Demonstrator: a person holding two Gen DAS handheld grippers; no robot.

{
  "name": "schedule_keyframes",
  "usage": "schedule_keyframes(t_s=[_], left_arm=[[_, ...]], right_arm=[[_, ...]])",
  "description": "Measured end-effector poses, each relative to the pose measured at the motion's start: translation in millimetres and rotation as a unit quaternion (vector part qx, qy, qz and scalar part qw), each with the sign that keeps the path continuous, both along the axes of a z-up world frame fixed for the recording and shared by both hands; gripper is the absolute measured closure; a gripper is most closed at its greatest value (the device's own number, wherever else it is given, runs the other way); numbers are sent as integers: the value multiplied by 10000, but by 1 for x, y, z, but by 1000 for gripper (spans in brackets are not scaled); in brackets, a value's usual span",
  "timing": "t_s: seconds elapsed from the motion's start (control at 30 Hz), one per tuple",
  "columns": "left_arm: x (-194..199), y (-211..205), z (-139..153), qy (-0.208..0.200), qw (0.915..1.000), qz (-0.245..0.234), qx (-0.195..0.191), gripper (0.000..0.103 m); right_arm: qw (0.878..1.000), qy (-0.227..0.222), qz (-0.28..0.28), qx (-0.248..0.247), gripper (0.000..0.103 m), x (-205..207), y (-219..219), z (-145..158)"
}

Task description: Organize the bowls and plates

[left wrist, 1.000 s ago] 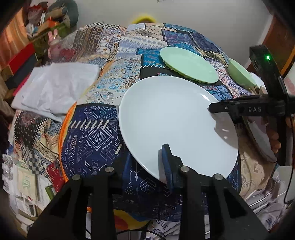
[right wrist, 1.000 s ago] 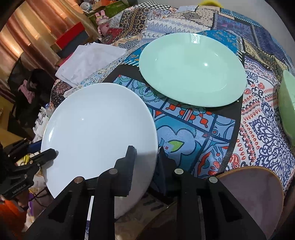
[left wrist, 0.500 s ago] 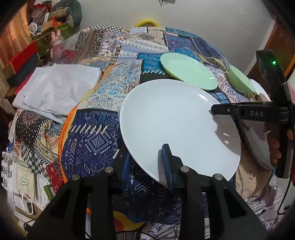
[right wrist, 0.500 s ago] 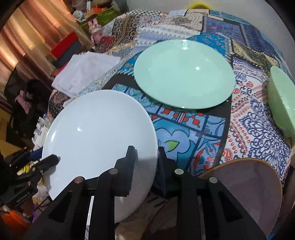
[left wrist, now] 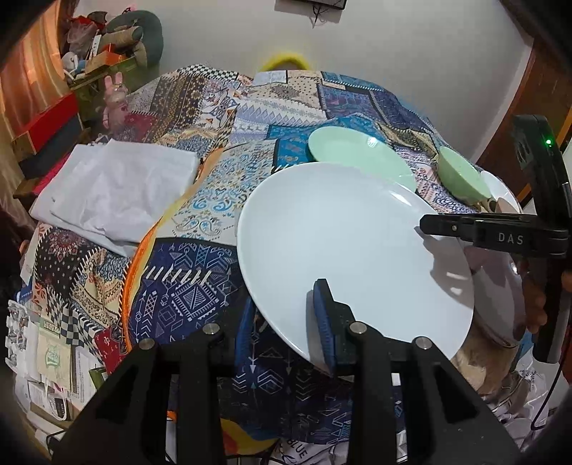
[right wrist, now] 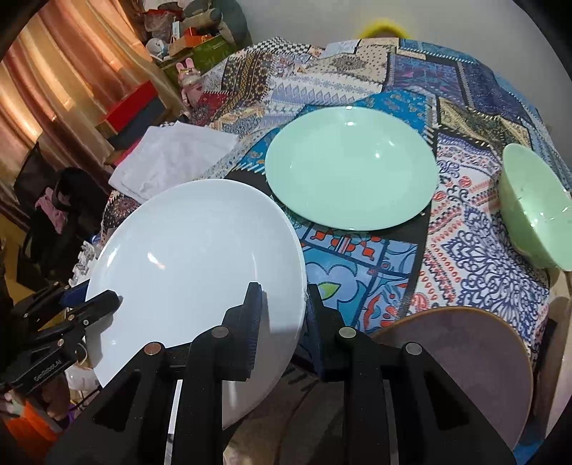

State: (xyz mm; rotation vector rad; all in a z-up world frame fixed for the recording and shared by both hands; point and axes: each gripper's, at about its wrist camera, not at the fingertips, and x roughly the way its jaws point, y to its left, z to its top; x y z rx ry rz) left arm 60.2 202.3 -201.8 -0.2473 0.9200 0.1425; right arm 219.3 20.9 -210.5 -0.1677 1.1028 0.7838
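While the left gripper (left wrist: pixel 286 322) and right gripper (right wrist: pixel 282 314) clamp opposite rims, the white plate (left wrist: pixel 350 246) hangs tilted above the patchwork cloth (left wrist: pixel 186 289).

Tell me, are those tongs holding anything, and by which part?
Both tongs, left and right, pinch the round white plate by opposite edges of its rim.

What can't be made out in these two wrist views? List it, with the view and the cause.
- Underside of the white plate: both views, hidden by the plate itself.
- White dish past the green bowl: left wrist view, mostly covered by the bowl and the right gripper.
- Yellow object at the patchwork cloth's far end: both views, blurred, mostly hidden.
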Motion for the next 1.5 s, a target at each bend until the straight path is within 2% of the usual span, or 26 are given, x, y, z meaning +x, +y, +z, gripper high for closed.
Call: schedule_keyframes(t_s=[0.73, 1.2, 1.5], left_arm=[[11, -59, 40, -354, 9983, -444, 154, 71], [21, -109, 52, -341, 9955, -874, 139, 71], [26, -139, 49, -196, 9929, -1164, 127, 71]], right_arm=[[9970, -297, -543, 475, 81, -11, -79, 37], [9923, -386, -957, 683, 81, -26, -141, 48], [9893, -327, -1225, 725, 80, -31, -172, 44]])
